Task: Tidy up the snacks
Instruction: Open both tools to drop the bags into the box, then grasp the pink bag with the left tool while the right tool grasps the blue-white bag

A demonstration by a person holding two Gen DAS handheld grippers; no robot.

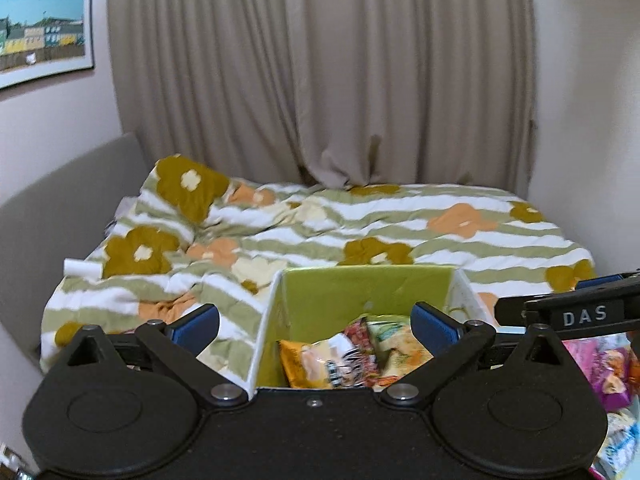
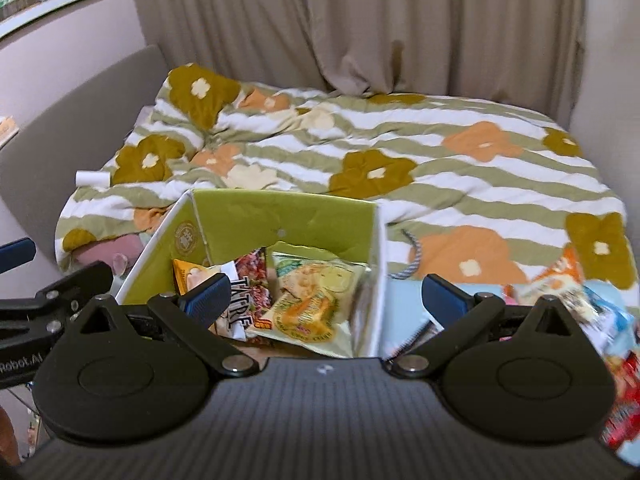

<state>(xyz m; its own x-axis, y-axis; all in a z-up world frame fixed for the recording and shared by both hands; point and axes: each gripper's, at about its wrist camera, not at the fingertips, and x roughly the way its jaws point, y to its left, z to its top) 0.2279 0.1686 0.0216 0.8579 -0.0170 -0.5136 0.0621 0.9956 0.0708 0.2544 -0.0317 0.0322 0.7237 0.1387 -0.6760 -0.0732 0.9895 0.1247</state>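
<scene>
An open box with a green inside (image 1: 360, 292) (image 2: 280, 216) stands in front of the bed. It holds several snack packets: an orange one (image 1: 316, 364) (image 2: 188, 274), a red patterned one (image 2: 252, 276) and a pale yellow one (image 1: 400, 344) (image 2: 316, 300). My left gripper (image 1: 316, 326) is open and empty above the box. My right gripper (image 2: 326, 298) is open and empty over the box's right wall. More loose snack packets lie to the right of the box (image 1: 608, 364) (image 2: 592, 304).
A bed with a striped flower quilt (image 1: 360, 232) (image 2: 400, 160) fills the space behind the box. Beige curtains (image 1: 320, 72) hang behind it. A grey headboard (image 1: 60, 208) and a framed picture (image 1: 40, 28) are on the left. A white roll (image 2: 92, 179) lies on the quilt's left edge.
</scene>
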